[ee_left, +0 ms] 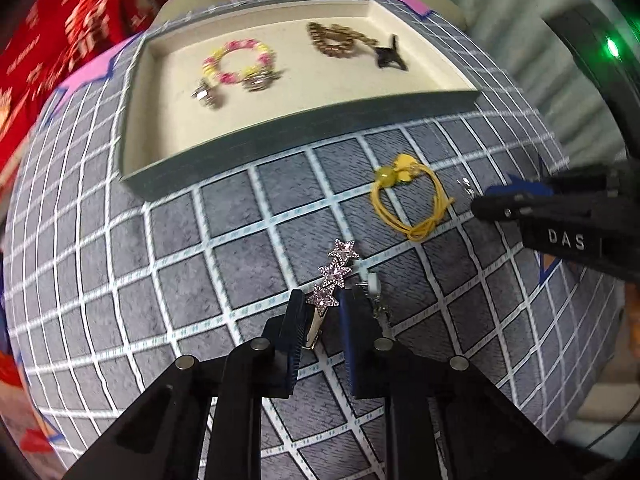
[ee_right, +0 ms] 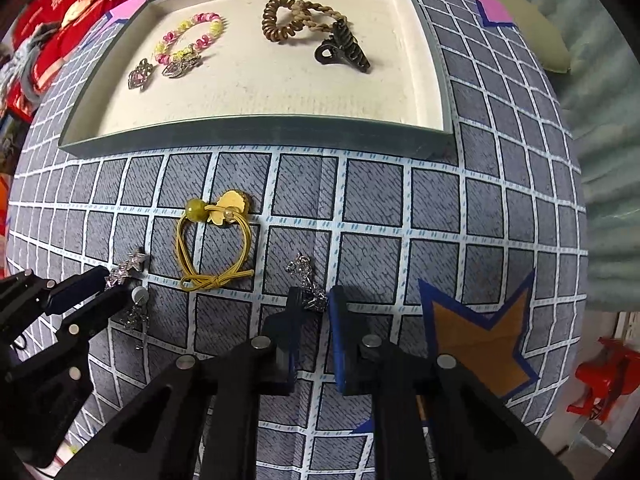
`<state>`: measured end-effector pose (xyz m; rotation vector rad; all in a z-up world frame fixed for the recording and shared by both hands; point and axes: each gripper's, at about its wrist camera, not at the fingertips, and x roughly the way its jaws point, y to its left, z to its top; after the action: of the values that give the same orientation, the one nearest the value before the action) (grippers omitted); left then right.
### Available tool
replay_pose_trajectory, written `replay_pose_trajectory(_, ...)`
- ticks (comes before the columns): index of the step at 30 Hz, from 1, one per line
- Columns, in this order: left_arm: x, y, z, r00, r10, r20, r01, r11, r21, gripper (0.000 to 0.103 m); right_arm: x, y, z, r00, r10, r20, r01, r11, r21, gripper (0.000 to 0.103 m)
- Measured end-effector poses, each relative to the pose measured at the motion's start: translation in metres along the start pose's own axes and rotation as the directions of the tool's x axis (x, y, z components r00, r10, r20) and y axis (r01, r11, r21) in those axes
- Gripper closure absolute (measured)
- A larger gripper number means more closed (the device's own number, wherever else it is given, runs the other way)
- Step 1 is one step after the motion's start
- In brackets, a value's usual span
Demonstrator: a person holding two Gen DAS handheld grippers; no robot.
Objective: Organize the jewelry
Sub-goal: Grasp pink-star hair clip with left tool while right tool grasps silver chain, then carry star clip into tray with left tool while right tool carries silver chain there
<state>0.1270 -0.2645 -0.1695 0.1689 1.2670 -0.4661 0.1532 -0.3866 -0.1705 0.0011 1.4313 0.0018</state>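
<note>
Two hand-held tongs are working a gridded grey tabletop (ee_right: 372, 208) at once: the left tongs (ee_left: 320, 312) are pinching the near end of a star hair clip (ee_left: 336, 270) whose three pink stars are pointing toward the tray, while the right tongs (ee_right: 314, 306) are closing around a small silver earring (ee_right: 306, 280) — whether the pads are actually gripping it cannot be told, since a narrow gap is showing beside the metal. A yellow hair tie (ee_right: 212, 248) with a bead and flower charm is lying between the two pieces, apart from both, and a second silver earring (ee_left: 374, 296) is sitting just right of the left tongs' right finger. The cream-lined tray (ee_right: 256, 128) at the far side is already holding a pink-and-yellow bracelet (ee_right: 188, 38), two silver charms, a brown coil tie (ee_right: 280, 20) and a dark claw clip (ee_right: 342, 50). The risks here appear plain: the earring looks thin and irregular, so it may be slipping from a shallow grip on lifting, and the star clip, held only at its tail, may be pivoting downward. The left tongs may also be nudging the neighbouring earring as they rise.
</note>
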Motion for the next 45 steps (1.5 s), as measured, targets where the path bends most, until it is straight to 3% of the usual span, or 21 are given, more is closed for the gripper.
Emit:
replay_pose_trajectory(8,-0.021,0.018,-0.007,0.999,-0.025,0.027,0.028,0.991,-0.131,0.076,-0.014,-0.030,-0.016,0.996,0.091,0.010,-0.092,0.993,0.076,0.089)
replay_pose_trajectory(19,-0.056,0.020,-0.006,0.997,-0.015,0.076,0.030,0.979,-0.203,0.076,-0.048,-0.069,-0.041,0.984,0.175,0.040,-0.180,0.971,0.156,0.089)
replay_pose_trajectory(26,-0.075,0.026,0.004,0.993,0.009,0.116,0.019,0.971,-0.238,0.076,-0.065,-0.090,-0.039,0.976,0.207,0.075,-0.218,0.956,0.195,0.089)
replay_pose_trajectory(36,-0.094,0.038,0.037,0.983,0.044,0.180,0.005,0.965,-0.261,0.076,-0.096,-0.095,-0.005,0.964,0.224,0.142,-0.247,0.953,0.175,0.089)
replay_pose_trajectory(45,-0.085,0.049,0.068,0.980,0.066,0.189,-0.009,0.958,-0.288,0.076,-0.103,-0.096,0.038,0.956,0.235,0.174,-0.260,0.956,0.138,0.089)
